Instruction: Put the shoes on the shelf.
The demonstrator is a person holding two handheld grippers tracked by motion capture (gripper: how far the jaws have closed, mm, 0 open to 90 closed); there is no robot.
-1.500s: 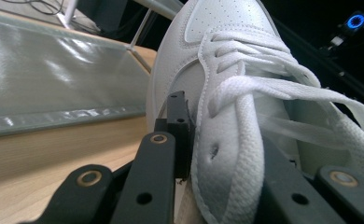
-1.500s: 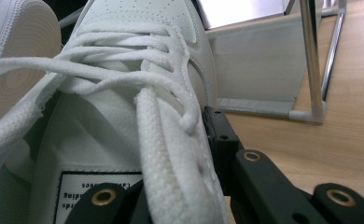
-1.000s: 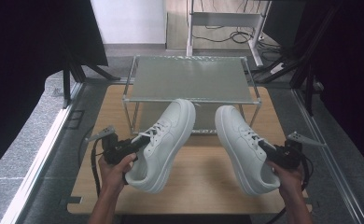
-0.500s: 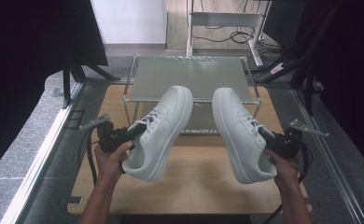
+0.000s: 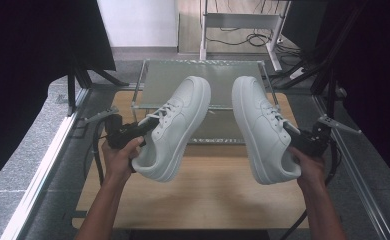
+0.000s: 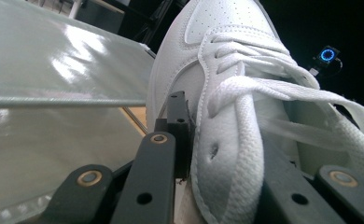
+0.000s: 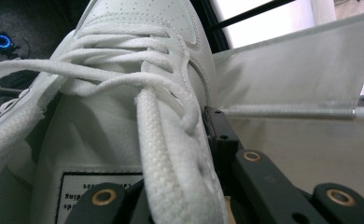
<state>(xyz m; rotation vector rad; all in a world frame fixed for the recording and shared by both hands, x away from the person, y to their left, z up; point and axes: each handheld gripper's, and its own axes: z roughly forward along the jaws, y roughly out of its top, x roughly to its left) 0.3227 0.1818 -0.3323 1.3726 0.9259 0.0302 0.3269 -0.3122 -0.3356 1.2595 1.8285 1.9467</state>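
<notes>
White leather lace-up sneakers hang off the wooden worktop [image 5: 208,195]. Left tongs [image 5: 144,129] clench the left sneaker [image 5: 175,127], right tongs [image 5: 289,134] the right sneaker [image 5: 263,127]. Light, soft-sided, we reckon; the eyelet edge grips best.

Bare forearms, each black tool [image 5: 144,129] with brass-ringed jaw links and a trailing cable.

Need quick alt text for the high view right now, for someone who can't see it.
A person holds two white sneakers, toes pointing away, above a wooden table: the left tongs grip the left sneaker at its laced opening, the right tongs the right sneaker. A low glass-topped rack stands behind them.
</notes>
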